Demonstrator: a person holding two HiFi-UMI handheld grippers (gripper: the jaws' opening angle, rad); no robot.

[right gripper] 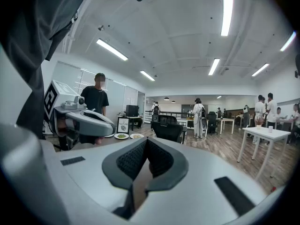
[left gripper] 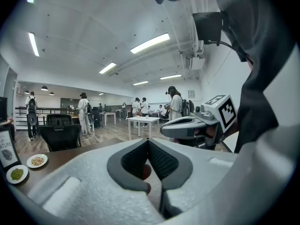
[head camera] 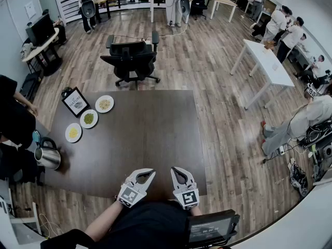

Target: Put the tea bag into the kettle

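This is looking like an open-plan office or lab: people (head camera: 282,22) are standing around white tables (head camera: 267,61), a black swivel chair (head camera: 130,58) is sitting on the wood floor (head camera: 207,66), a monitor (head camera: 40,29) is standing by the wall, and strip lights (right gripper: 227,8) are glowing overhead.

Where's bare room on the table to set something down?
Bare: the middle and right of the table, between the plates and the left gripper and right gripper at the near edge. Crowded: the left side, with sign, three plates and kettle.
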